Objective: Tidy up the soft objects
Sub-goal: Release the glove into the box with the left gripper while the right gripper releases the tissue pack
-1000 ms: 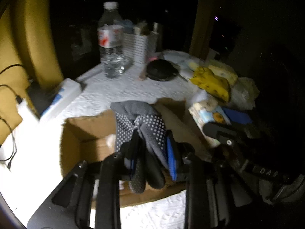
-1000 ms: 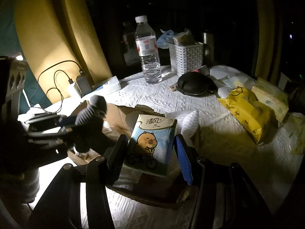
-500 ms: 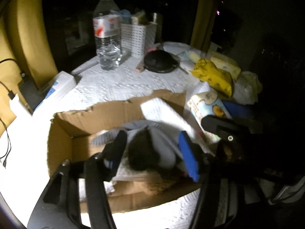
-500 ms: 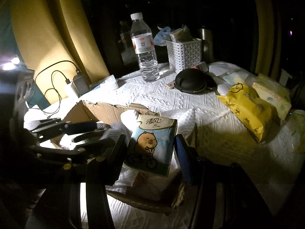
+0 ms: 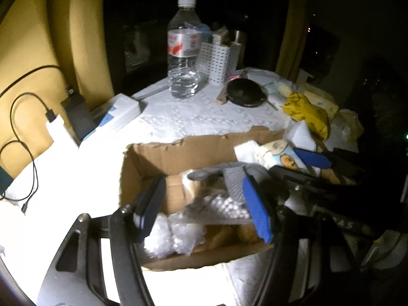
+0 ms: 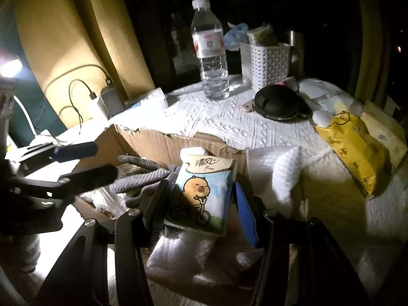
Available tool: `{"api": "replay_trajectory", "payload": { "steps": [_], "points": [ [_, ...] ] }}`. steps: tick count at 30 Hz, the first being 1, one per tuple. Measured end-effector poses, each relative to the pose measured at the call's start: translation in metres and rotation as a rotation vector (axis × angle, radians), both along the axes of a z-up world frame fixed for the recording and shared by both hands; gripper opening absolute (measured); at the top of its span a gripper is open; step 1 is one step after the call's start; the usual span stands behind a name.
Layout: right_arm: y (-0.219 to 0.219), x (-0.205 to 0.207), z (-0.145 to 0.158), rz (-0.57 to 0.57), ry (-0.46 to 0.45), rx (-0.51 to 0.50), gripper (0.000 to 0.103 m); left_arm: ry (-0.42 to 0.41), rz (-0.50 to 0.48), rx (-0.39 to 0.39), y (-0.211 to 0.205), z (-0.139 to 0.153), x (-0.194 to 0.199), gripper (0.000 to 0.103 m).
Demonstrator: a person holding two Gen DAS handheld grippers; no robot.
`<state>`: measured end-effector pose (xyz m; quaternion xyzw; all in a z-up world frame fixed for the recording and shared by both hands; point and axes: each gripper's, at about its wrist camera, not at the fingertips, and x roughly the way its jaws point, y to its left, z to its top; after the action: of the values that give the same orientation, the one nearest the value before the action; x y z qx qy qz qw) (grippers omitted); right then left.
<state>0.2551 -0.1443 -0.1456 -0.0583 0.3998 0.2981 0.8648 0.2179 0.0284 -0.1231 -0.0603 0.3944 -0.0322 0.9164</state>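
Note:
An open cardboard box point(image 5: 178, 150) sits on the white cloth. A grey dotted glove point(image 5: 229, 181) lies inside it on white padding point(image 5: 173, 234); it also shows in the right wrist view point(image 6: 142, 173). My left gripper point(image 5: 204, 209) is open and empty just above the box. My right gripper point(image 6: 201, 201) is shut on a tissue pack with a cartoon bear point(image 6: 201, 191), held over the box's right side. The pack also shows in the left wrist view point(image 5: 280, 155).
A water bottle point(image 5: 184, 51), a white basket point(image 6: 265, 63) and a black round case point(image 6: 278, 103) stand at the back. Yellow packs point(image 6: 354, 145) lie at the right. A charger and cables point(image 5: 53, 119) lie at the left.
My left gripper lowered the grey glove into the box, opened and let it go. My right gripper still holds the tissue pack over the box.

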Motion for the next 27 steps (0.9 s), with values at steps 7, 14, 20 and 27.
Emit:
{"api": "replay_trajectory", "payload": {
  "steps": [7, 14, 20, 27],
  "points": [
    [0.005, 0.003, -0.007, -0.013, 0.013, -0.015, 0.054, 0.011, 0.013, -0.006, 0.006, -0.006, -0.003, 0.064],
    [0.001, -0.005, 0.0, -0.019, -0.008, -0.018, 0.054, 0.008, 0.009, -0.007, 0.003, -0.005, -0.007, 0.065],
    [-0.006, -0.017, 0.011, -0.038, -0.028, -0.016, 0.062, -0.004, 0.014, -0.003, 0.0, 0.0, -0.016, 0.065],
    [-0.015, -0.037, 0.027, -0.058, -0.056, -0.02, 0.062, -0.026, 0.011, -0.006, -0.005, 0.012, -0.031, 0.069]
  ]
}}
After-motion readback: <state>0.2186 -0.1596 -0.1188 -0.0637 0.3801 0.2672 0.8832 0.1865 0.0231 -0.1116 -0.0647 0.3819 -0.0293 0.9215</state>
